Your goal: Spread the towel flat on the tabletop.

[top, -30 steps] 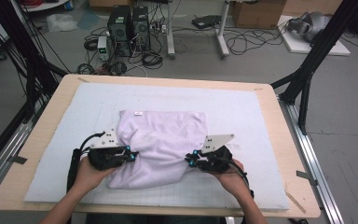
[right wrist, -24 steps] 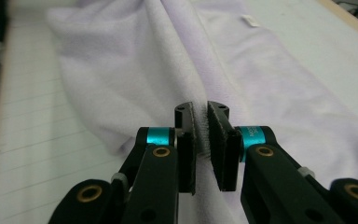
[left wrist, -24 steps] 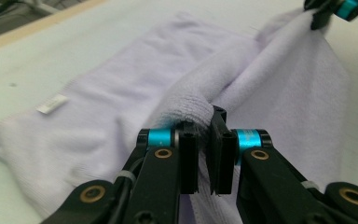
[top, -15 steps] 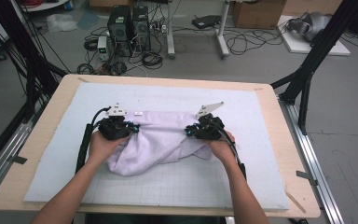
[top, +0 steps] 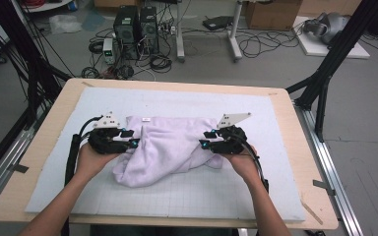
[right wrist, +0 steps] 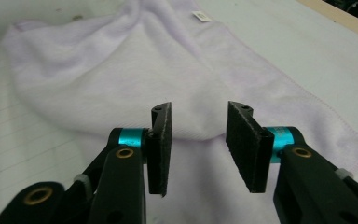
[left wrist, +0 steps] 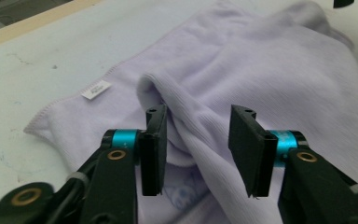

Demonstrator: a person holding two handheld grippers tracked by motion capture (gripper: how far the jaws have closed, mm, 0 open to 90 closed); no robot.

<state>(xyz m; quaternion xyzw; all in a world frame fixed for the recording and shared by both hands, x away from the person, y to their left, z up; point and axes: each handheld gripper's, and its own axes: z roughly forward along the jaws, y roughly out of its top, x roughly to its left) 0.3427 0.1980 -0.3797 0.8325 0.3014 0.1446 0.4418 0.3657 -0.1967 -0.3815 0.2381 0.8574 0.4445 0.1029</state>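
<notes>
A lilac towel (top: 172, 142) lies loosely folded over itself on the pale mat (top: 202, 196), its white label (top: 146, 119) at the far edge. My left gripper (top: 130, 141) sits at the towel's left side and my right gripper (top: 205, 142) at its right side. Both have just been opening. In the left gripper view the jaws (left wrist: 198, 116) stand apart around a raised ridge of towel (left wrist: 270, 70) without pinching it. In the right gripper view the jaws (right wrist: 199, 112) are open above flat towel (right wrist: 121, 70), nothing gripped.
The mat covers most of a wooden table (top: 305, 187). Bare mat runs along the far side and near the person. Black frame posts (top: 325, 73) stand at the table's right and left. Computer towers (top: 135, 24) and cables lie on the floor beyond.
Both hands carried the towel's near edge away from the person and over toward the far edge. The jaws then opened and let go, and the hands drew slightly apart.
</notes>
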